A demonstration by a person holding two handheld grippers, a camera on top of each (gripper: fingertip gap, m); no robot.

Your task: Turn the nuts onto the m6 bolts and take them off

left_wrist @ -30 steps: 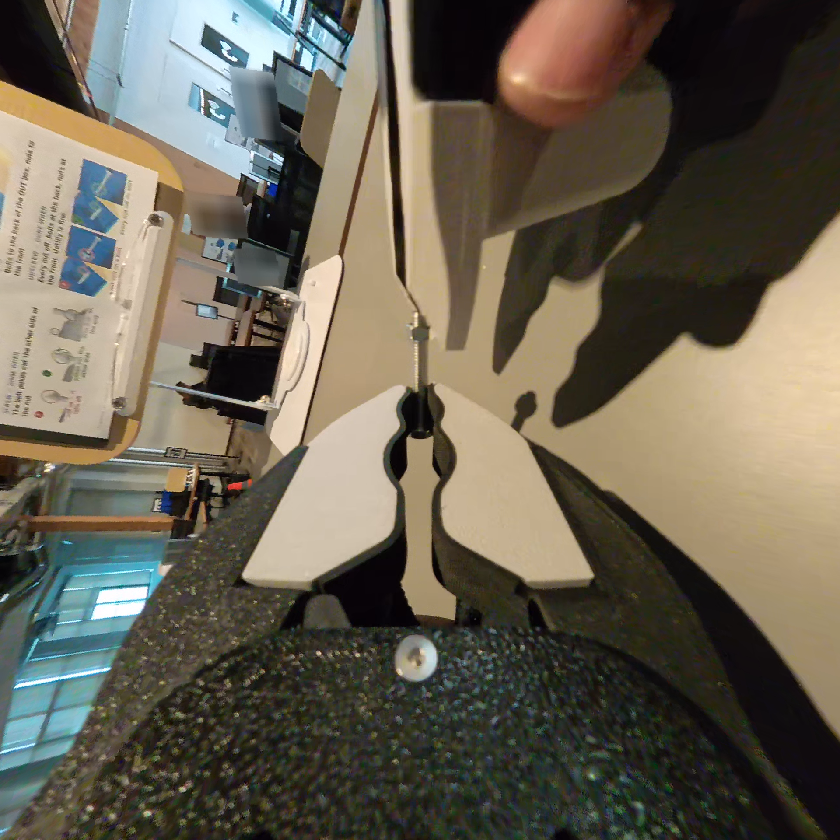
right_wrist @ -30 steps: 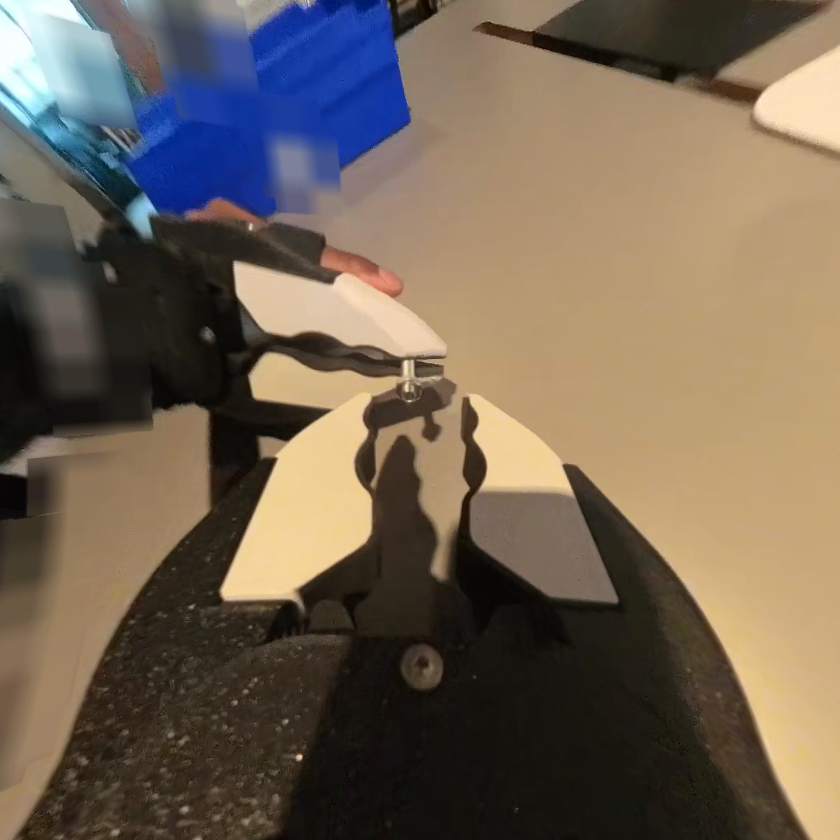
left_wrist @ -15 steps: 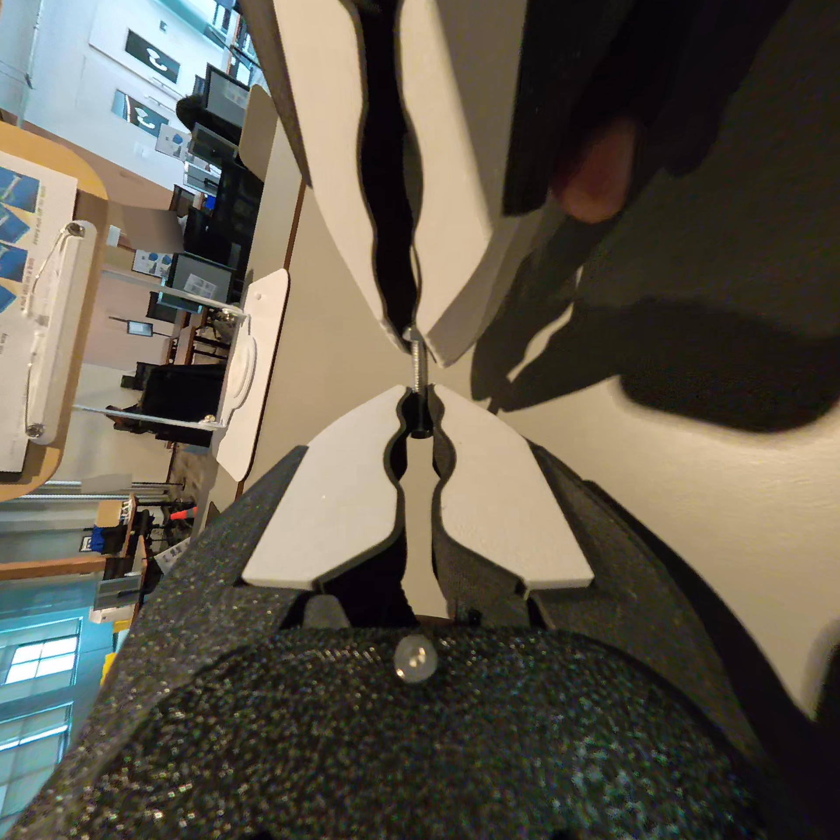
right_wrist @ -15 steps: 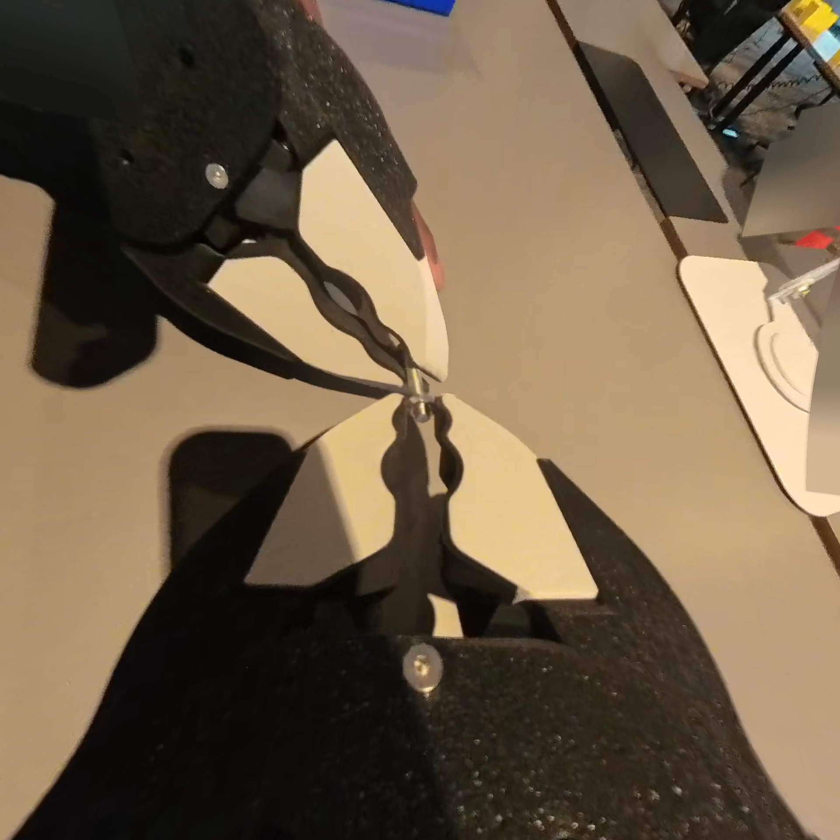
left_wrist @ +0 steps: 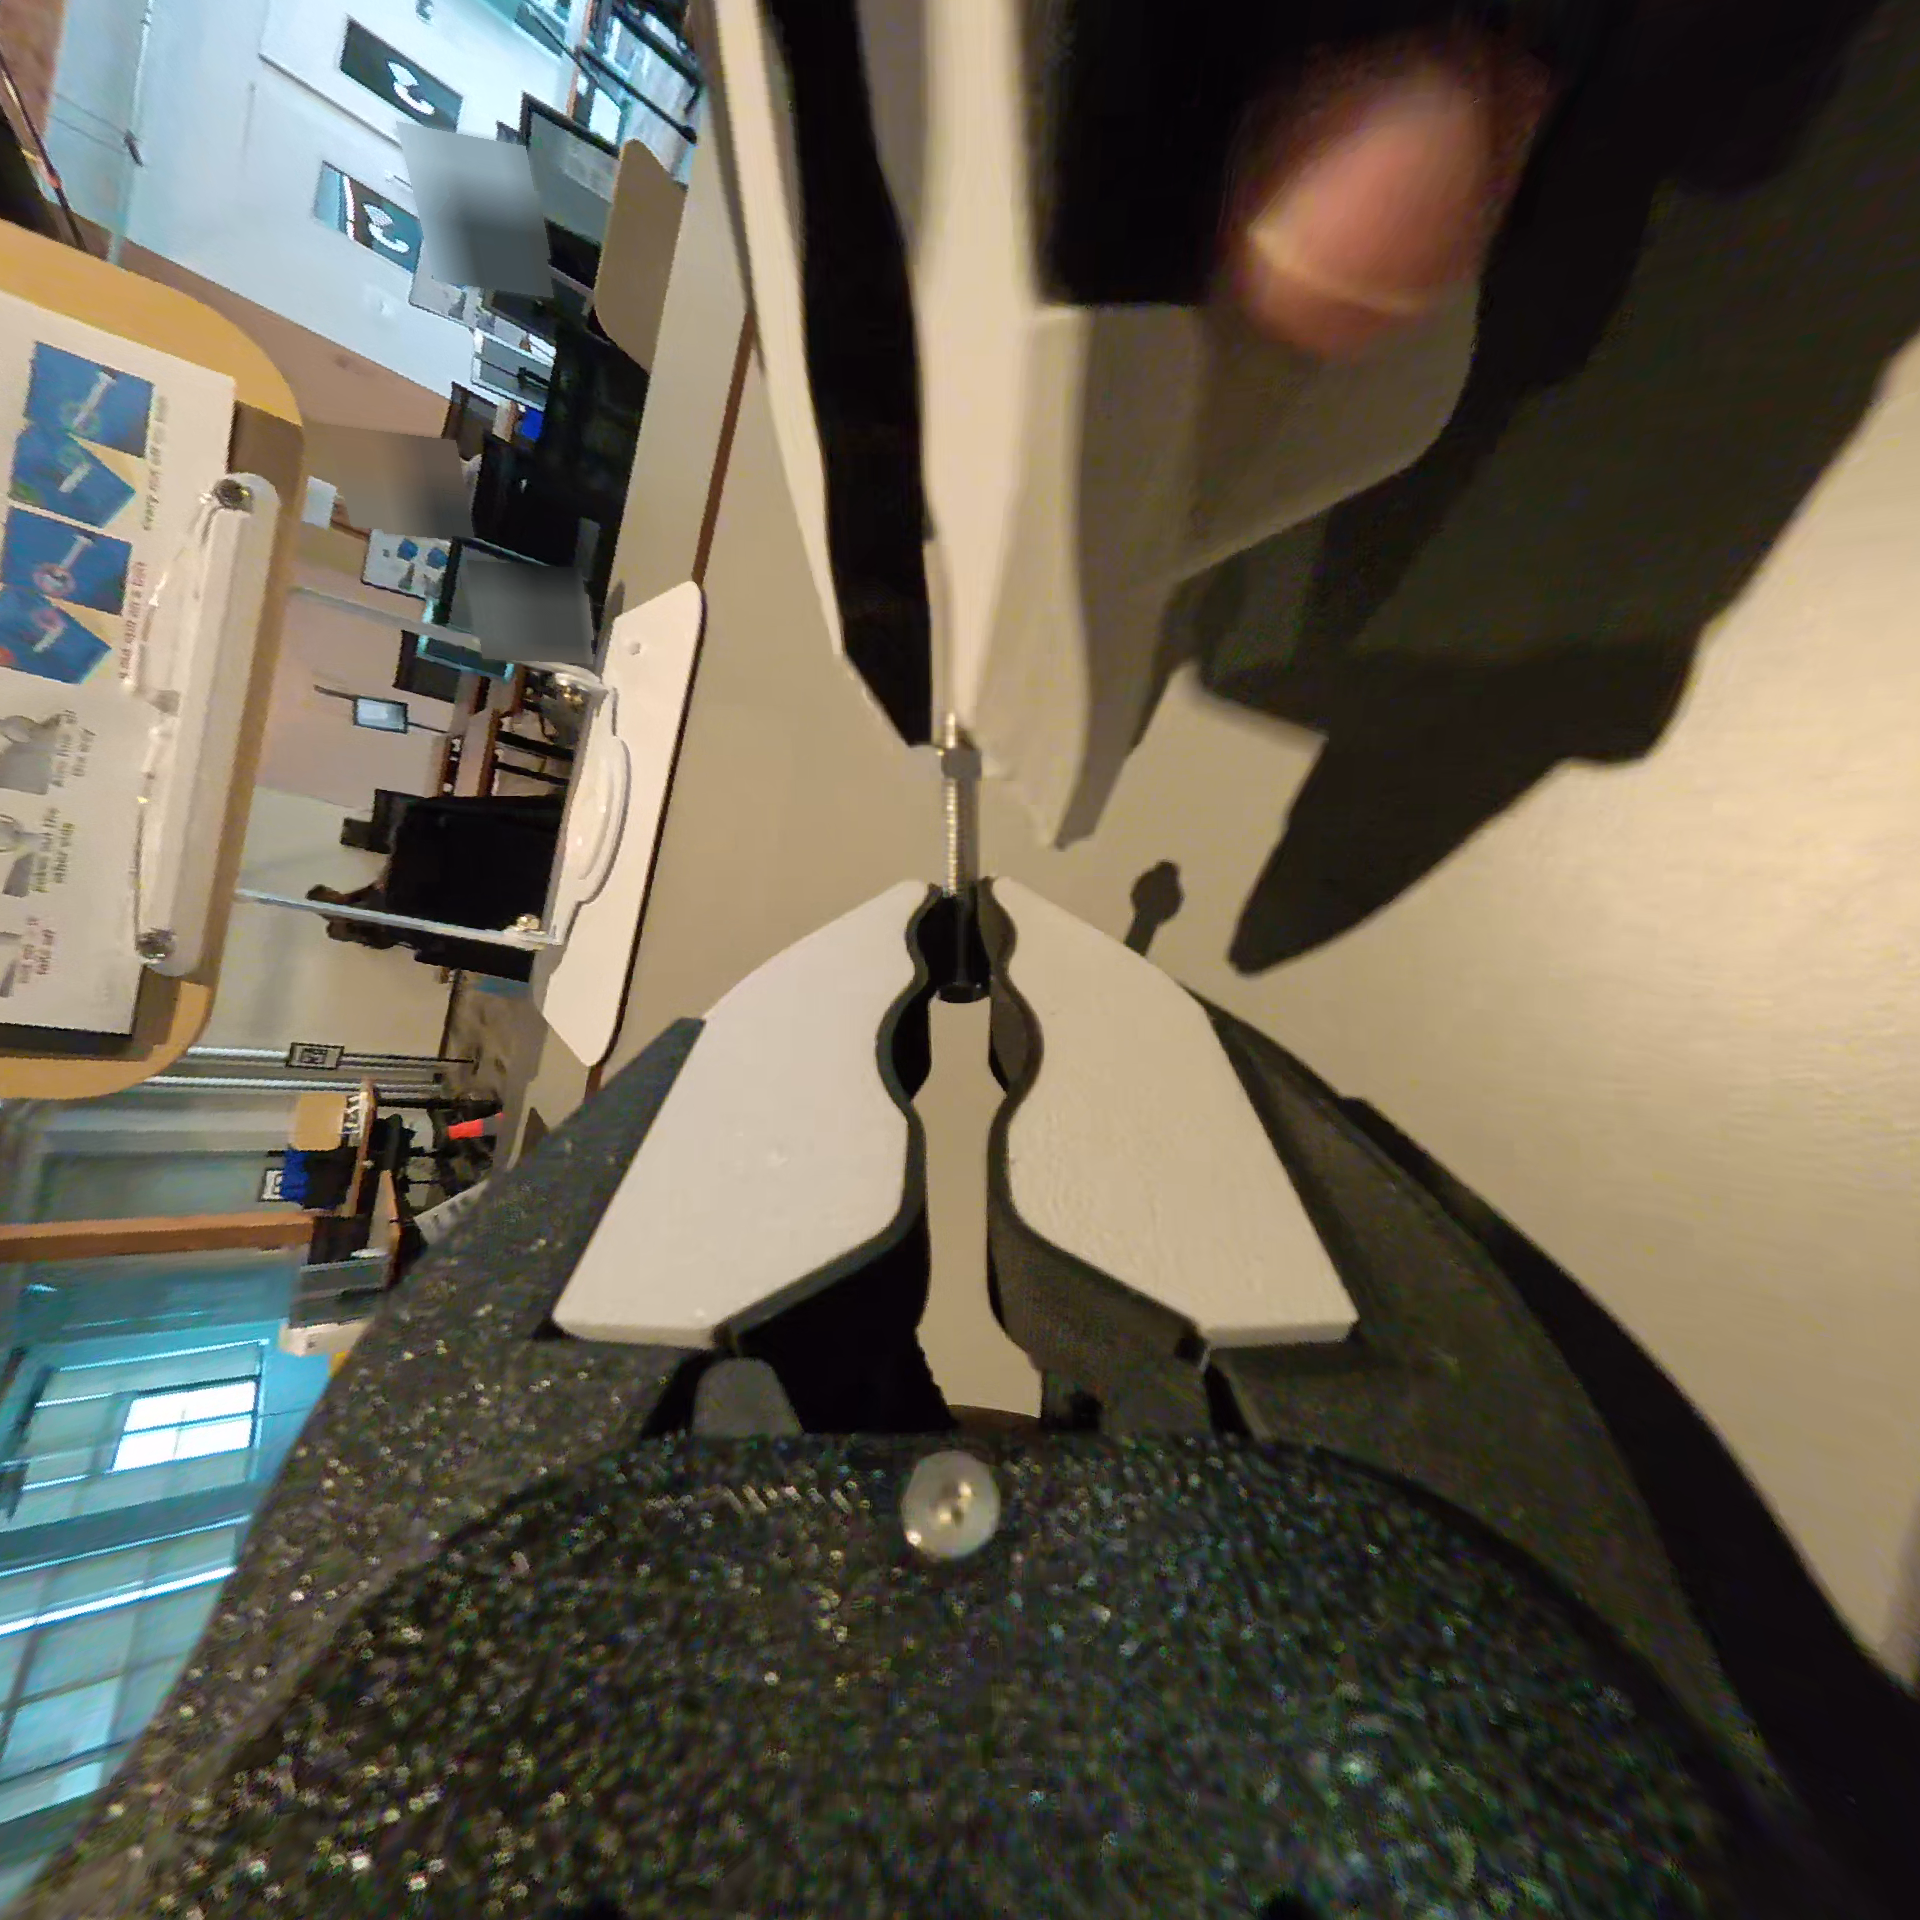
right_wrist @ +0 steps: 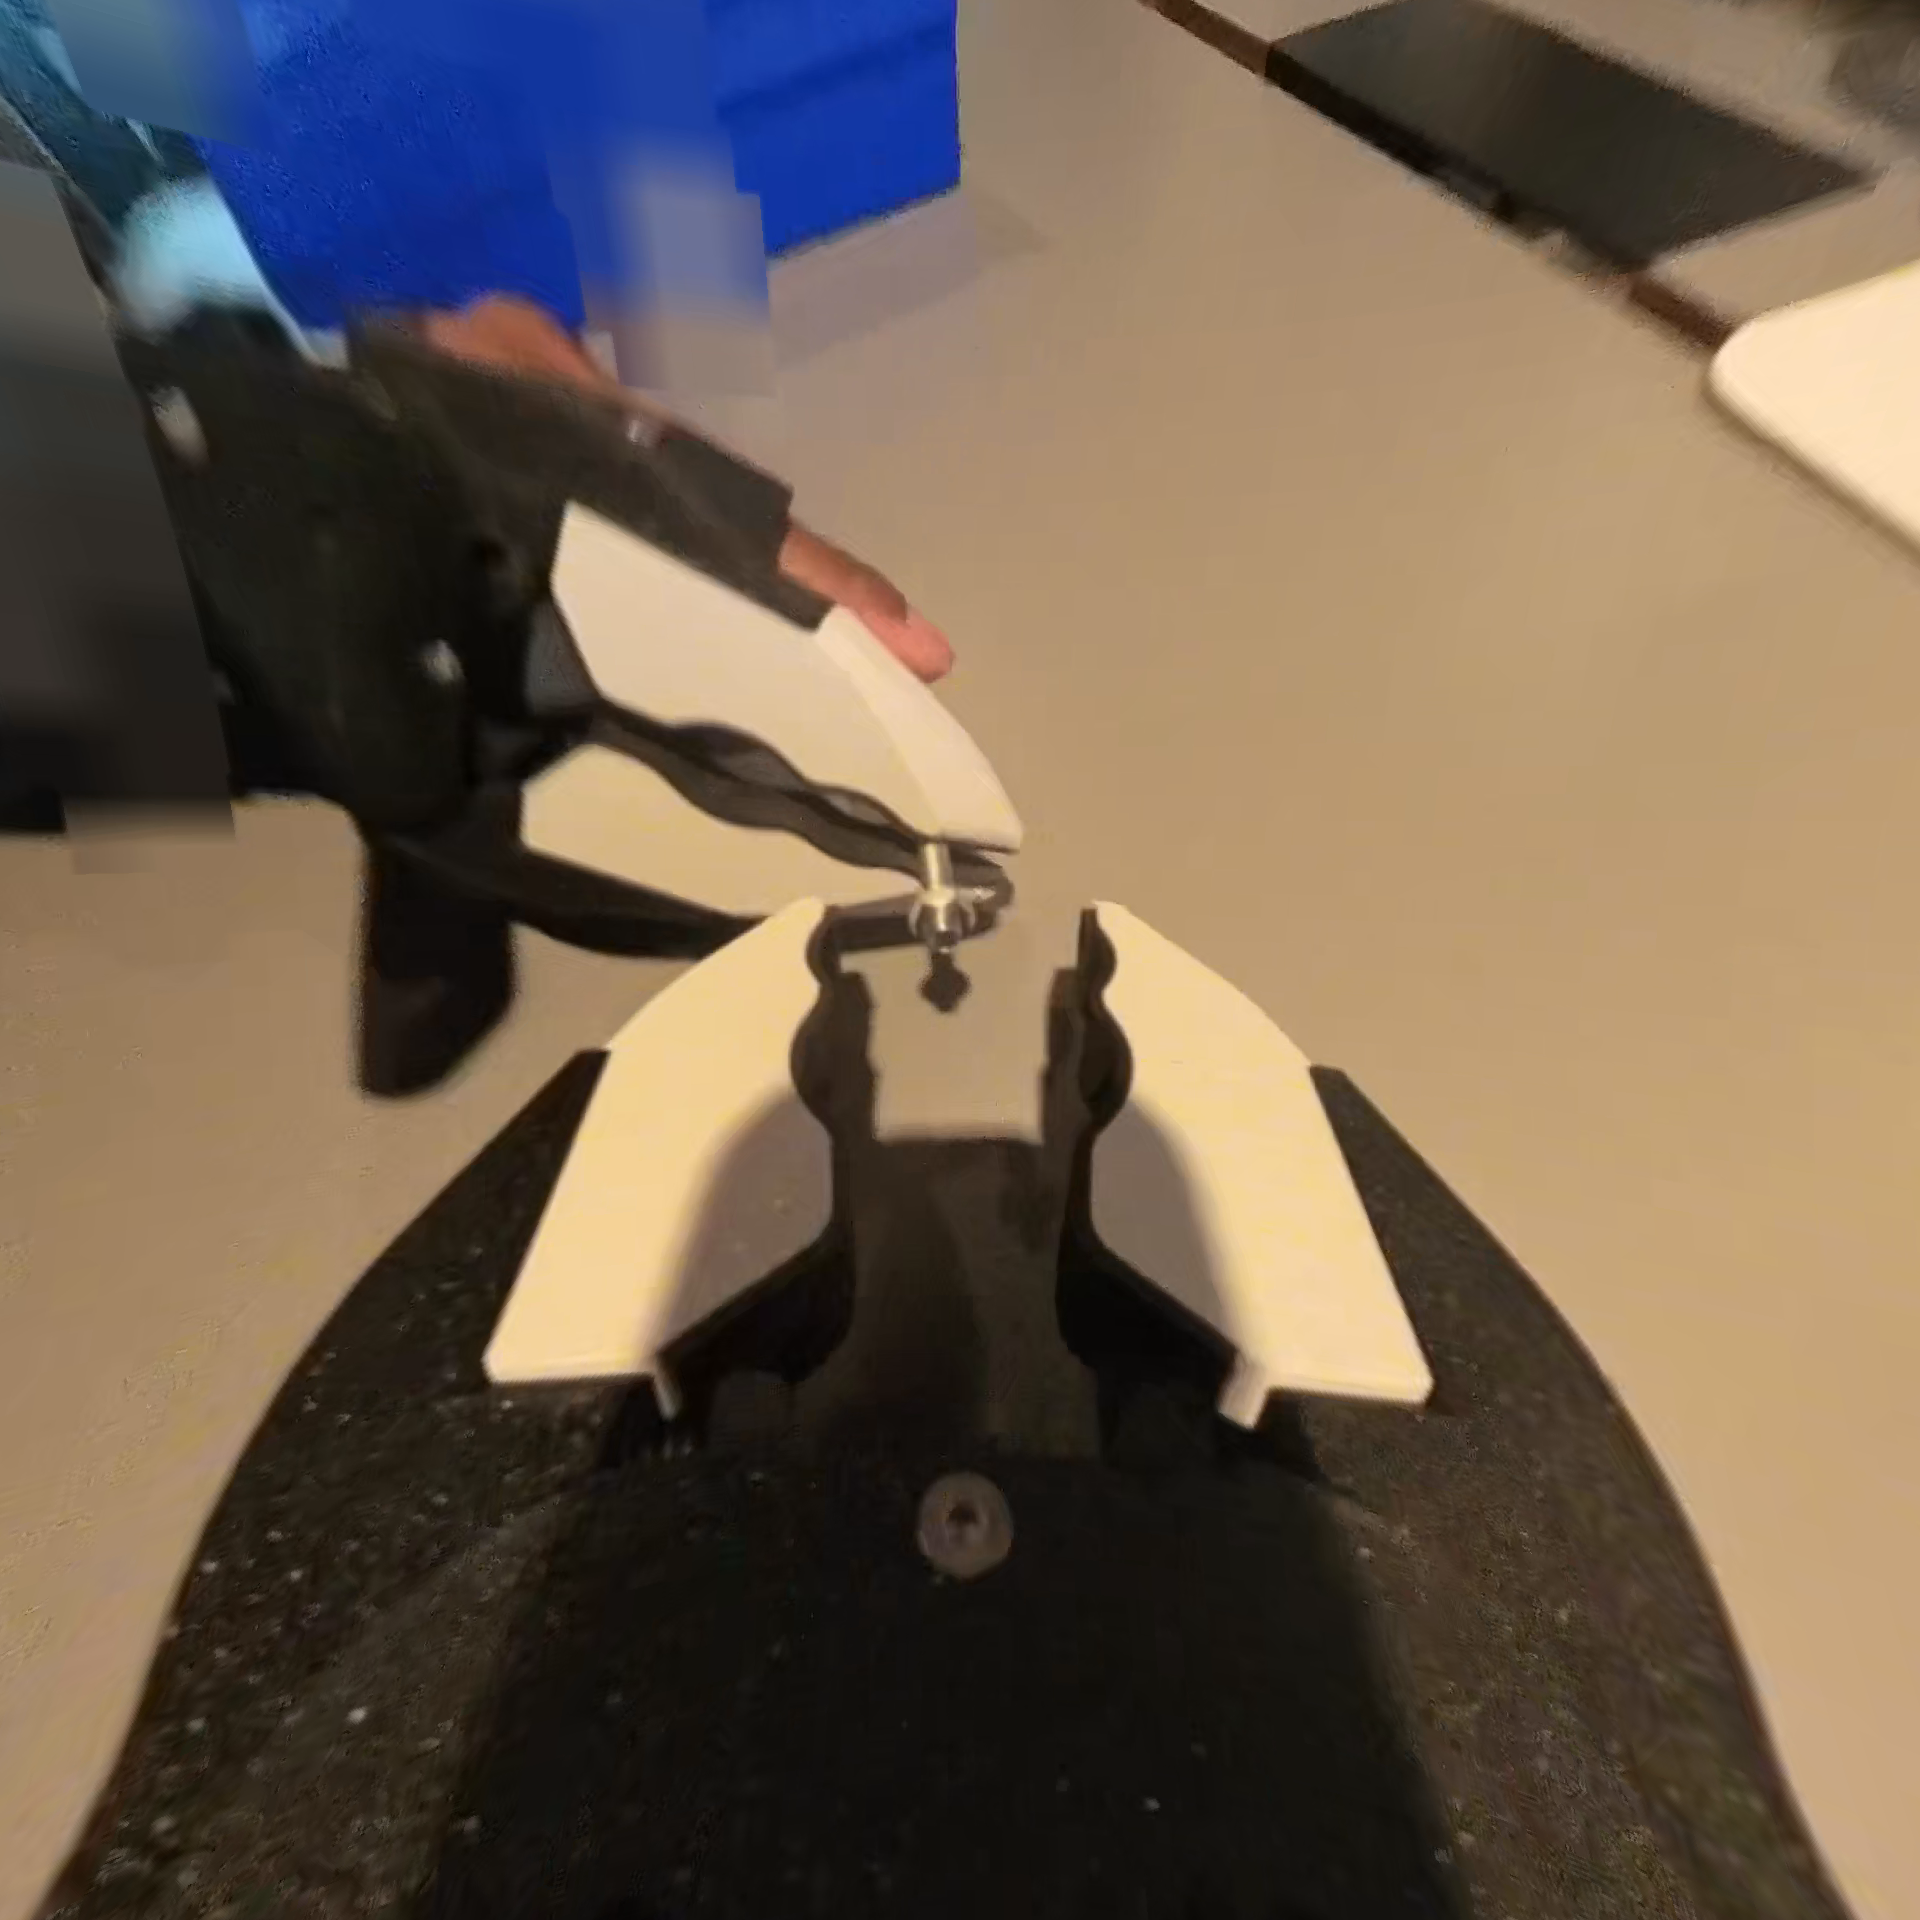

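My left gripper (left_wrist: 958, 894) is clamped on the black head end of the bolt (left_wrist: 957, 821); its threaded shank sticks out past my fingertips over the beige table (left_wrist: 1558, 1039). The nut (left_wrist: 957, 764) sits threaded near the far tip of the shank.

My right gripper (right_wrist: 951, 920) stands with jaws apart, nothing held, tips just beside the nut; in the left wrist view its white fingers (left_wrist: 1029, 623) look to touch the nut, though blur leaves that unsure. A gloved hand (right_wrist: 582, 488) backs the left gripper. A blue bin (right_wrist: 623, 135) stands behind, a white board (right_wrist: 1849, 416) far right.
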